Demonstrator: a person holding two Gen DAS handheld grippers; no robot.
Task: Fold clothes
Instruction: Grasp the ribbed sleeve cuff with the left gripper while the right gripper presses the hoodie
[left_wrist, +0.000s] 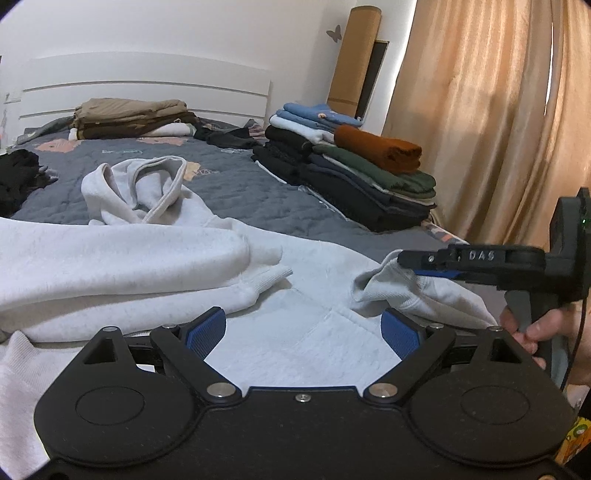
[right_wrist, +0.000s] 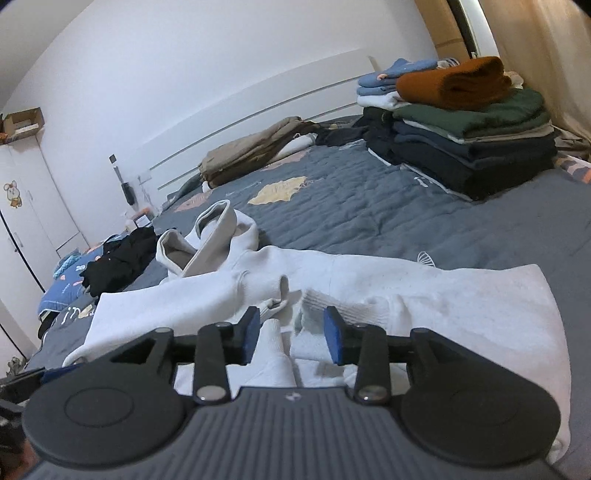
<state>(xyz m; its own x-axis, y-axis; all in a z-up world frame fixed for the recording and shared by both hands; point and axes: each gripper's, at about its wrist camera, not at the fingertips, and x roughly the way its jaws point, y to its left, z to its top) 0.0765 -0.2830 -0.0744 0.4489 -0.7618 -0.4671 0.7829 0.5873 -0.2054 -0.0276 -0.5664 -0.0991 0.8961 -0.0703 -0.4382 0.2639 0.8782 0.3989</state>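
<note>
The left tongs (left_wrist: 303, 332) stand wide apart and hold nothing, hovering just above the flat front of a white hoodie (left_wrist: 303, 354) spread on the bed (left_wrist: 240, 184). To their right, the right tongs (left_wrist: 410, 264) show in the left wrist view pinching a raised fold of the hoodie's edge, yet in their own view the pads stand apart with a cuff lying between them, so I cannot tell whether the grip is made or slack. Ahead and left of the left tongs one sleeve (left_wrist: 122, 266) lies folded across the body; beyond it the hood (left_wrist: 147, 188) sits rumpled.

My reading is that the step in hand is bringing the second sleeve or side inward. The next move calls for a firm pinch on that edge, then a lift clear of the body and a flat lay across.

Farther off to the right stands a stack of folded clothes (left_wrist: 369, 166).
</note>
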